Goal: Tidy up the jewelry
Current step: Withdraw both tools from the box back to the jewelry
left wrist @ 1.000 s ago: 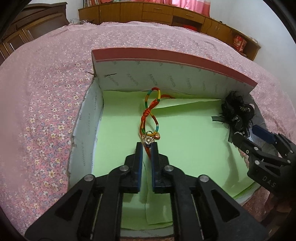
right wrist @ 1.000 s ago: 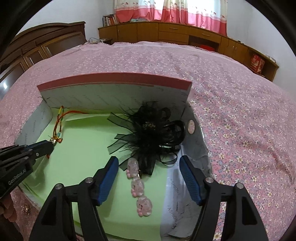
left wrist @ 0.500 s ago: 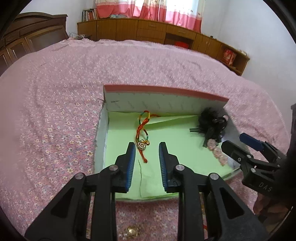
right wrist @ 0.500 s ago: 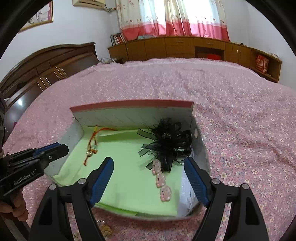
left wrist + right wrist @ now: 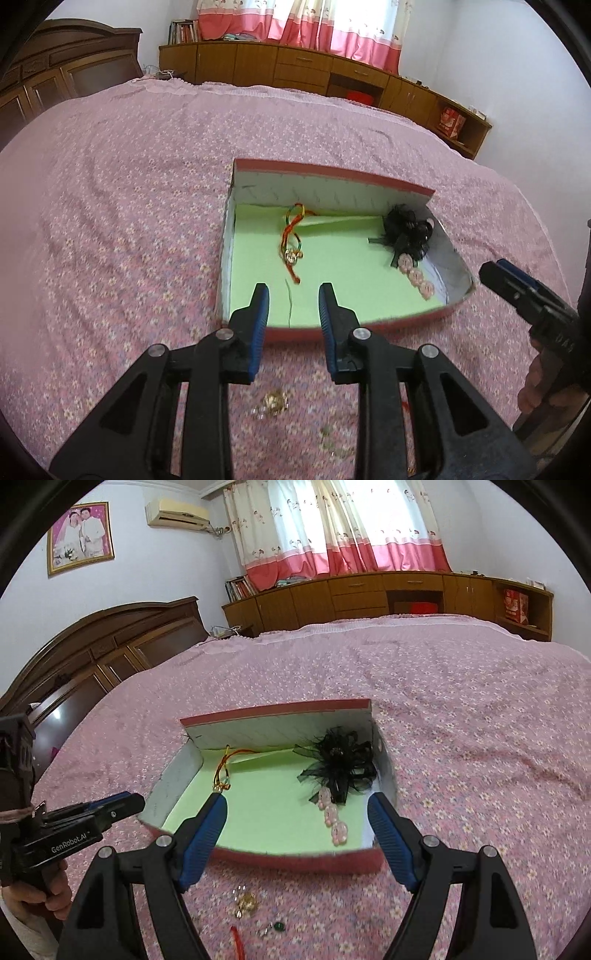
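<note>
Left gripper [image 5: 293, 291] narrowly parted, jaws just opened a little, nothing between them. Right gripper [image 5: 295, 801] spread wide, jaws likewise just opened further, also empty. Both poised over the near wall of the red box [image 5: 332, 173], touching neither the box nor its contents.

Inside the box, on the green paper lining [image 5: 351, 280]:
- a braided multicolour cord bracelet [image 5: 291, 236] with a gold charm, toward the left
- a black mesh hair bow [image 5: 406, 232] against the right wall
- a row of three pink bead pieces [image 5: 415, 275] just beside the bow

Outside the box, on the flowered bedspread [image 5: 110, 221] just in front of the near wall:
- a small gold trinket [image 5: 245, 902]
- a green-stone piece [image 5: 277, 927]
- the end of a red cord [image 5: 238, 939]

Loose pieces probably next for gathering. Judged very light, small and limp where chained. Metal parts likely smooth and slippery, and perhaps partly sunk into the soft cloth. Best taken with a narrow pinch from above on the bulkiest cluster of the trinket, or across the middle of the cord. Shallow closure advised, to avoid catching the fabric. Gentle pressure only: fine links probably easy to bend.
</note>
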A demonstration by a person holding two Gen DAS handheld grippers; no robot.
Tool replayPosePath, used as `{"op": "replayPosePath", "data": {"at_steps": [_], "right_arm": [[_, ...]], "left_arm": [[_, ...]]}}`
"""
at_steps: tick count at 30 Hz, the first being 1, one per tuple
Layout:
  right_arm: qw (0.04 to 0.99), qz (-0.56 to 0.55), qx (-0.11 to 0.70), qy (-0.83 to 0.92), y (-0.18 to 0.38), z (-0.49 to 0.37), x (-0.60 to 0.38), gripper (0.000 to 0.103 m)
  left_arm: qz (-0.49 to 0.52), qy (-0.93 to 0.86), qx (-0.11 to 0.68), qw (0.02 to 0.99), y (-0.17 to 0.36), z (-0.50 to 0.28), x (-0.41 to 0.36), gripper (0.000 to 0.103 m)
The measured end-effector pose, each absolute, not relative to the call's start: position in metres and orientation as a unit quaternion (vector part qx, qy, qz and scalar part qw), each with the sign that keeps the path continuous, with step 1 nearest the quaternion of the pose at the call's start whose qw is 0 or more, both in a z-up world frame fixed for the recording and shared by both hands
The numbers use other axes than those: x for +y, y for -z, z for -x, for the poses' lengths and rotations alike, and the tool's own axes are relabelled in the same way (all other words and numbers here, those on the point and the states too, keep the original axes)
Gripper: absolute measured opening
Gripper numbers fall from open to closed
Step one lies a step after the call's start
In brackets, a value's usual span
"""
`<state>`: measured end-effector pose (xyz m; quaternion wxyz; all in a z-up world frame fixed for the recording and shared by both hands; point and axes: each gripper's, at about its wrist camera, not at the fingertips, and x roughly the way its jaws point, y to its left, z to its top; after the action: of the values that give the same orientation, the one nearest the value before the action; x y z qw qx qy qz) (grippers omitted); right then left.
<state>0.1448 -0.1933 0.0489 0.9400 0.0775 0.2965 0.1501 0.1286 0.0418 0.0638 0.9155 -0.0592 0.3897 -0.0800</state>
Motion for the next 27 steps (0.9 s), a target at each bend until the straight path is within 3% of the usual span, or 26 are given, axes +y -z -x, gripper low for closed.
{"op": "replayPosePath", "data": {"at_steps": [19,27], "right_arm": [[0.923,-0.073,0.348,-0.149,-0.006,-0.107,-0.194,0.079],[0.91,-0.07,0.379,-0.151,0.018,-0.104,-0.188,0.073]], "left_arm": [[0.053,0.086,0.446,0.89,-0.021,-0.099,0.051,0.019],[0.033,0.078,0.459,0.885,-0.002,-0.093,0.047,0.019]]}}
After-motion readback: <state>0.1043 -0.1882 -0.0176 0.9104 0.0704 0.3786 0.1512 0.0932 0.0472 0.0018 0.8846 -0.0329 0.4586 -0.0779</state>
